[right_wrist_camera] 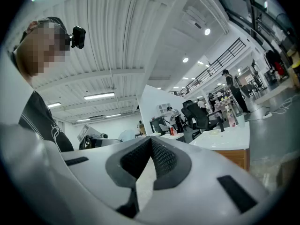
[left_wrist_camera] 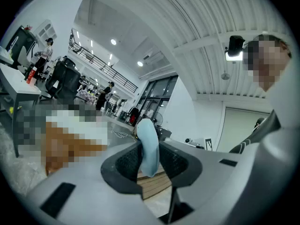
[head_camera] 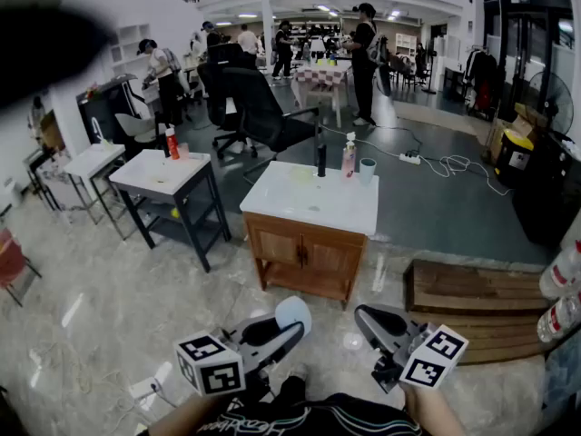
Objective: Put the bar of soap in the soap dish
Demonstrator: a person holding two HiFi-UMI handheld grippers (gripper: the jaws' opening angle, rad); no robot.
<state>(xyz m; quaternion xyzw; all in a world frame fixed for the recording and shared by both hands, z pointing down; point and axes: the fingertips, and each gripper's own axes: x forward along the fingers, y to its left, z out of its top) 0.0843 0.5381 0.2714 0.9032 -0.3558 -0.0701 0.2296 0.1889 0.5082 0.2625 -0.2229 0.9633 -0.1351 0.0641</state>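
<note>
Left gripper view: my left gripper (left_wrist_camera: 149, 150) is closed partway on the pale blue bar of soap (left_wrist_camera: 148, 142), which stands on edge between the ribbed pads with its rounded upper half sticking out above them. Head view: the same bar rises from the tip of that gripper, held low in front of me and well apart from the white counter (head_camera: 309, 209). A faint pale patch on the counter may be the soap dish, but I cannot tell. My right gripper (right_wrist_camera: 149, 144) is pinched closed with nothing in it.

Hazards, as I judge them:
(a) The pads bear only on the lower part of a smooth, rounded bar, so a jolt on the walk to the counter could let it pivot or slide out onto the floor (head_camera: 118, 316).
(b) Squeezing harder to be safe could squirt the bar out along its curve.
(c) The tap (head_camera: 320, 158), bottle (head_camera: 349, 158) and cup (head_camera: 367, 172) stand close together at the counter's far edge, so a careless reach there could knock one over
</note>
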